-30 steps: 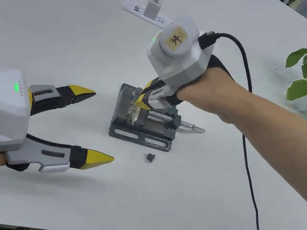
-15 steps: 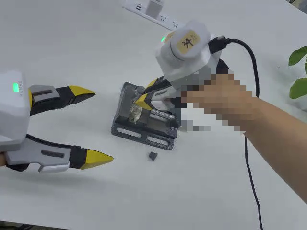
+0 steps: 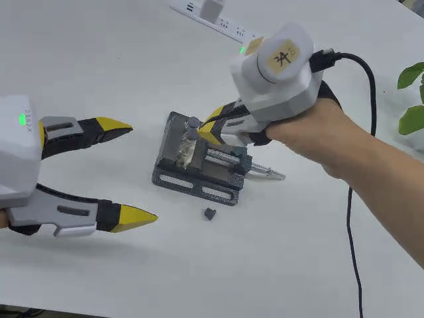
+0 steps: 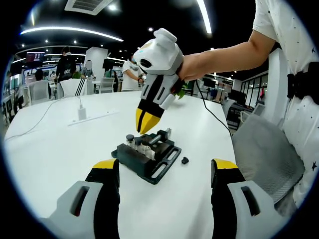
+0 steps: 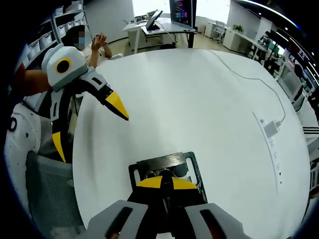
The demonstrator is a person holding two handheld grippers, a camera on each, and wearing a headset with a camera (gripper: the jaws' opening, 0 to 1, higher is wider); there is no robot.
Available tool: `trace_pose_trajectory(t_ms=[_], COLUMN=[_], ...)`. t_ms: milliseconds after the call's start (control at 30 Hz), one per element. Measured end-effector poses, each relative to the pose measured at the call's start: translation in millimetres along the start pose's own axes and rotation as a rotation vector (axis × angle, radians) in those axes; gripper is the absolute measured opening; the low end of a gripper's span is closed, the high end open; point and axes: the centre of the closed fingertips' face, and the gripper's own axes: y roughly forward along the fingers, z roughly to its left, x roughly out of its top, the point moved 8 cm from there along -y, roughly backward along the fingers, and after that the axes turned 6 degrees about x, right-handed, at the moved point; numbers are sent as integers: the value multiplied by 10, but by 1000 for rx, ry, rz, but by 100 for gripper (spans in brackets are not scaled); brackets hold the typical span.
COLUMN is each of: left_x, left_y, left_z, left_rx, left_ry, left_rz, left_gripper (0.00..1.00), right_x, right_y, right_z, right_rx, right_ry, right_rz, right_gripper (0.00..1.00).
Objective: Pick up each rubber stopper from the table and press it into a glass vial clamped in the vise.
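A dark metal vise (image 3: 199,173) stands mid-table and clamps a glass vial (image 3: 185,154) that has a grey rubber stopper (image 3: 193,123) on top. Another small dark stopper (image 3: 210,213) lies loose on the table just in front of the vise. My right gripper (image 3: 209,130) is shut, its yellow tips just right of the vial's top and nothing visible between them. In its own view the shut right gripper (image 5: 162,183) hangs over the vise (image 5: 164,167). My left gripper (image 3: 136,169) stands open to the left of the vise, holding nothing. From the left gripper (image 4: 164,167), the vise (image 4: 147,152) and loose stopper (image 4: 185,160) lie ahead.
A white power strip (image 3: 212,16) with a plug lies at the table's far edge. A black cable (image 3: 351,218) trails from the right gripper along the right side. Green plant leaves (image 3: 412,99) stand at the right edge. Chairs and people stand beyond the table.
My right gripper has drawn back up and to the right from the vial, uncovering the stopper on its top. The left gripper has stayed put.
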Motion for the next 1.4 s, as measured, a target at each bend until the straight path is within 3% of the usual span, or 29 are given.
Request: trace_pose_trajectory(t_ms=[700,1033,1400], left_x=[-22,-10,10], left_y=[-5,13,21], left_z=[3,4,9], left_rx=[1,-2,-2], left_ry=[-12,-16,-13], left_rz=[-3,-10,-20], left_gripper=[71,71,71], right_x=[1,112,155], right_y=[83,103,102], right_z=[-5,19,44], right_rx=[19,25,59], right_ry=[-15,-74,-49], right_rz=[25,101,144], right_gripper=[0,0,0])
